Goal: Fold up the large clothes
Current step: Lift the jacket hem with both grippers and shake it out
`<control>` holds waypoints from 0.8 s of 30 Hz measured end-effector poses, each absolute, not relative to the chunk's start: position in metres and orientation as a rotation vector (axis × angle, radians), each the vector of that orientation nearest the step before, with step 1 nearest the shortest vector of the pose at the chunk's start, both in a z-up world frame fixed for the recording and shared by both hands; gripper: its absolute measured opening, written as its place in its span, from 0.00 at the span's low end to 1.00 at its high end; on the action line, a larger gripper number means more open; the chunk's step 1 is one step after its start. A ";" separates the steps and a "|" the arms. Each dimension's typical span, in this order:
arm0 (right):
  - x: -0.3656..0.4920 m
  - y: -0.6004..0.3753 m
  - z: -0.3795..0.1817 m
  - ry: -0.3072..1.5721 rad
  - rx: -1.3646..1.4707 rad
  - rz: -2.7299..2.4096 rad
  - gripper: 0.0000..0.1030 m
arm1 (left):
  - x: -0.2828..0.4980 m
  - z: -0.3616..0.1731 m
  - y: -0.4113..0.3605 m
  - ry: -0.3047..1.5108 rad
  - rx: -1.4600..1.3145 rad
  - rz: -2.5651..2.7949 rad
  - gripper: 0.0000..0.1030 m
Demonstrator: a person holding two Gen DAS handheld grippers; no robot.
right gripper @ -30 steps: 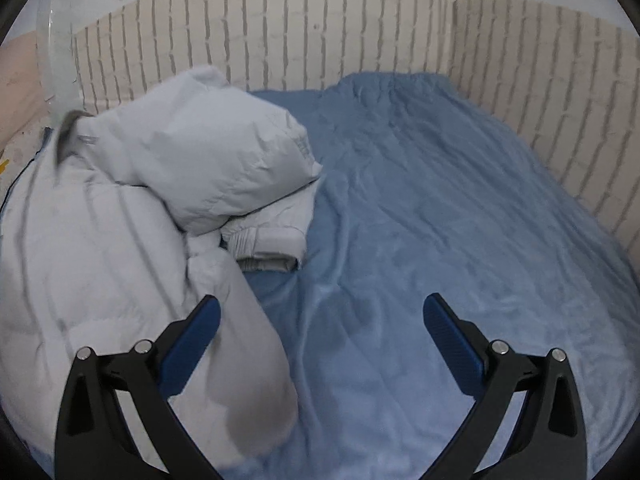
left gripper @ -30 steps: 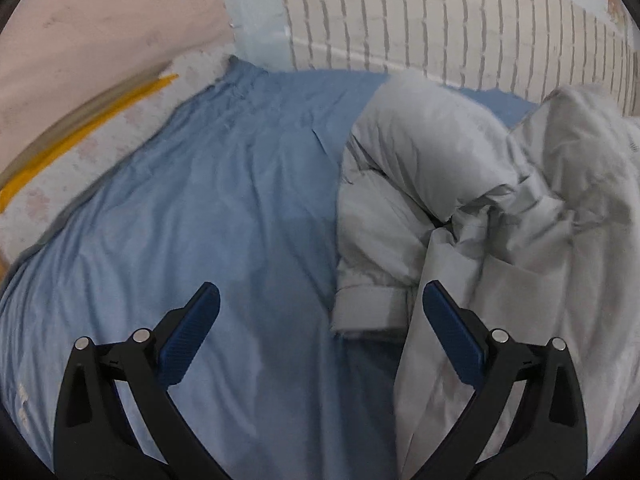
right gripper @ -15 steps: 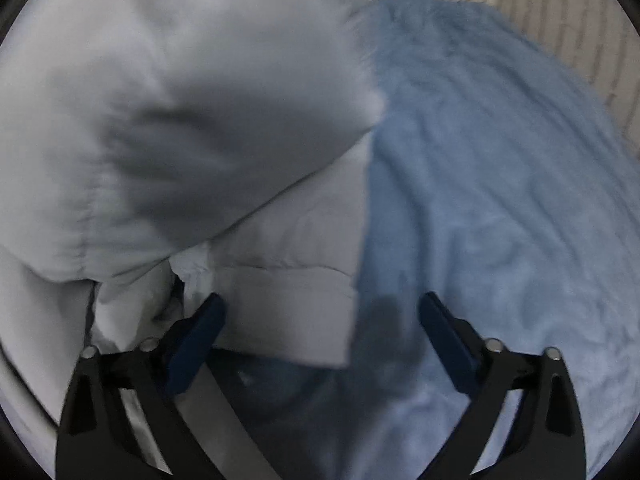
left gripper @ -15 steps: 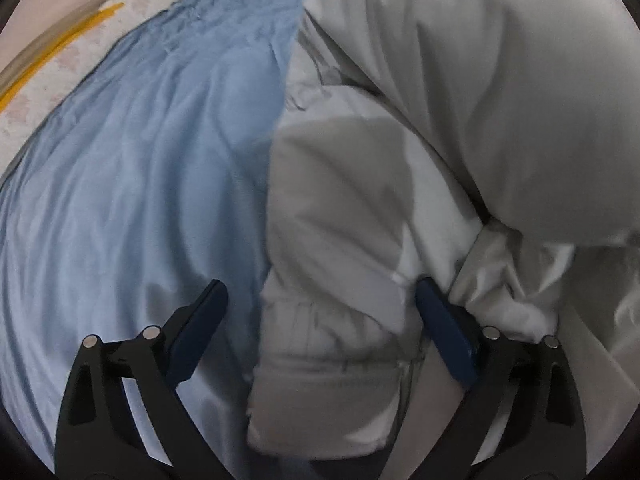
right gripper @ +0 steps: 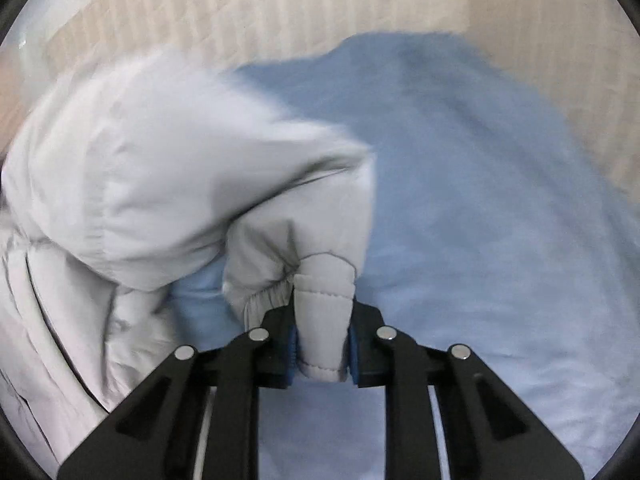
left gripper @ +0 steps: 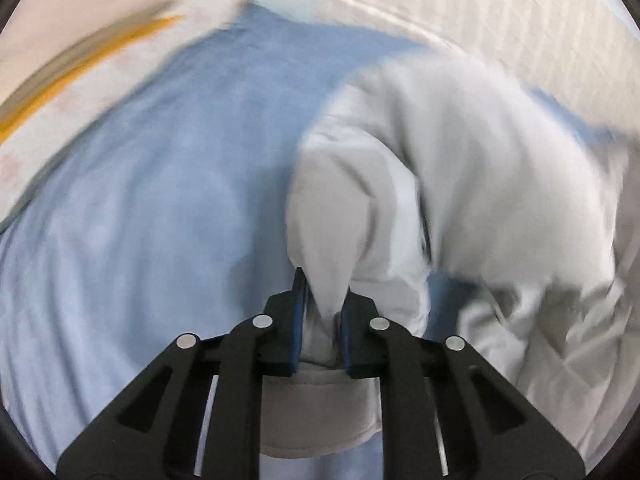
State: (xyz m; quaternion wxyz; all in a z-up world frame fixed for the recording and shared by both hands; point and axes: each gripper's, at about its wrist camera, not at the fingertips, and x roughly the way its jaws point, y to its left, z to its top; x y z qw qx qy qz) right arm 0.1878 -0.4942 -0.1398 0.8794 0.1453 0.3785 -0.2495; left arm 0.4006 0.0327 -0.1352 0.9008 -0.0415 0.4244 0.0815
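A second ago both sets of jaws stood wide; now the left gripper and right gripper each pinch a sleeve cuff of the pale grey padded jacket, which lies bunched on the blue bedsheet, sleeves running back toward the brick-pattern wall.

Two close wrist views along each gripper, sharing jacket and bedsheet.
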 end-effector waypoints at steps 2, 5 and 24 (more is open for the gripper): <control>0.147 -0.522 -0.120 0.753 0.304 -0.633 0.19 | 0.388 -0.116 0.062 0.834 -0.106 0.247 0.12; 0.099 -0.562 -0.102 0.736 0.347 -0.749 0.20 | 0.375 -0.089 0.099 0.767 -0.073 0.364 0.12; 0.079 -0.336 -0.150 0.816 0.224 -0.234 0.98 | 0.180 -0.156 -0.015 0.800 0.030 0.114 0.97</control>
